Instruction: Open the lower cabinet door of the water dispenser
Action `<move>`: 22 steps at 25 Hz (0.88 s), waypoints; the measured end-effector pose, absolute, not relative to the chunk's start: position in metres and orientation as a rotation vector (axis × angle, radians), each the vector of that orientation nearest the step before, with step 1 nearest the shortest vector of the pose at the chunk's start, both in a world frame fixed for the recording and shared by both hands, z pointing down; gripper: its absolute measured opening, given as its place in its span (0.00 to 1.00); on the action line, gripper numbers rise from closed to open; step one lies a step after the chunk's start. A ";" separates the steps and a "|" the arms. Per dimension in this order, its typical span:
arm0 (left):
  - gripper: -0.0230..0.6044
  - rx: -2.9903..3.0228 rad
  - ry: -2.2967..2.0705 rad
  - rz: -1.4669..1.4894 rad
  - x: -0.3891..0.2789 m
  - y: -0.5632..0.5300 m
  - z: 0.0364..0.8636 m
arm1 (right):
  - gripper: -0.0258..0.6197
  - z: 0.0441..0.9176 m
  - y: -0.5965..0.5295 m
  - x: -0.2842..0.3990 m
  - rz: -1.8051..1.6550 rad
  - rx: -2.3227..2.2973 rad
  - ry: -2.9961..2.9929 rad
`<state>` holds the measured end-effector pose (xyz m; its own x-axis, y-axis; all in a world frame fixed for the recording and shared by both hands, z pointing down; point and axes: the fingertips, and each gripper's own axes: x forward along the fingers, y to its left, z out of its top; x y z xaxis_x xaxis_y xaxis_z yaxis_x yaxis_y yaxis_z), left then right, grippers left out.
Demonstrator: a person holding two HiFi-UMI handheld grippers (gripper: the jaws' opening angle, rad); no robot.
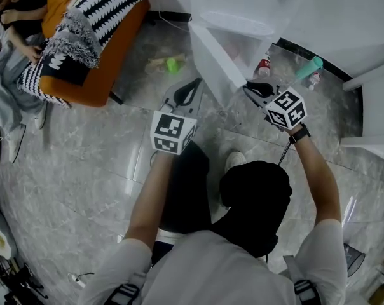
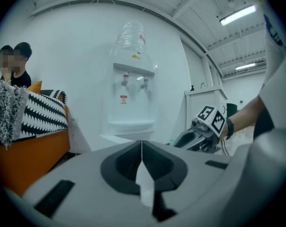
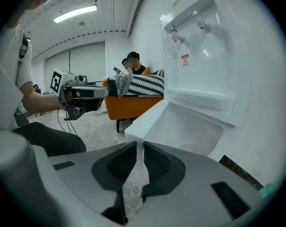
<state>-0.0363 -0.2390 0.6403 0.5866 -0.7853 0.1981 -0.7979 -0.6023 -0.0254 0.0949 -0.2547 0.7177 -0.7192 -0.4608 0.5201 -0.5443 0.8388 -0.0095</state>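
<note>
The white water dispenser (image 1: 236, 14) stands against the far wall, and its lower cabinet door (image 1: 214, 53) is swung out toward me. My right gripper (image 1: 250, 88) sits at the door's outer end. In the right gripper view the door (image 3: 181, 126) lies just beyond the right gripper (image 3: 137, 148), whose jaws stand a narrow slit apart with only floor showing between them. My left gripper (image 1: 193, 84) hovers left of the door, apart from it. Its jaws (image 2: 142, 143) meet at the tips, hold nothing, and point at the dispenser (image 2: 132, 93).
An orange sofa (image 1: 100, 75) with a black-and-white blanket (image 1: 106, 11) and a seated person is at the left. A green object (image 1: 173, 64) lies on the marble floor. Bottles (image 1: 263, 65) stand by the wall beside the dispenser. A white cabinet (image 1: 376, 100) is at the right.
</note>
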 end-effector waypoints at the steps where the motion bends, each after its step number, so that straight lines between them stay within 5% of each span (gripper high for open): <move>1: 0.06 2.735 -1.373 0.290 -0.040 -0.239 0.640 | 0.13 0.718 -0.252 0.090 0.217 0.724 -2.508; 22: 0.06 2.607 -1.533 0.277 -0.121 -0.225 0.658 | 0.09 0.717 -0.217 -0.001 0.217 0.542 -2.607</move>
<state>-0.1212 -0.2247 0.6576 0.4751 -0.8548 0.2088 -0.8738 -0.4863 -0.0028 -0.0008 -0.2174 0.7171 -0.8135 -0.3380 0.4733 -0.4115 0.9096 -0.0578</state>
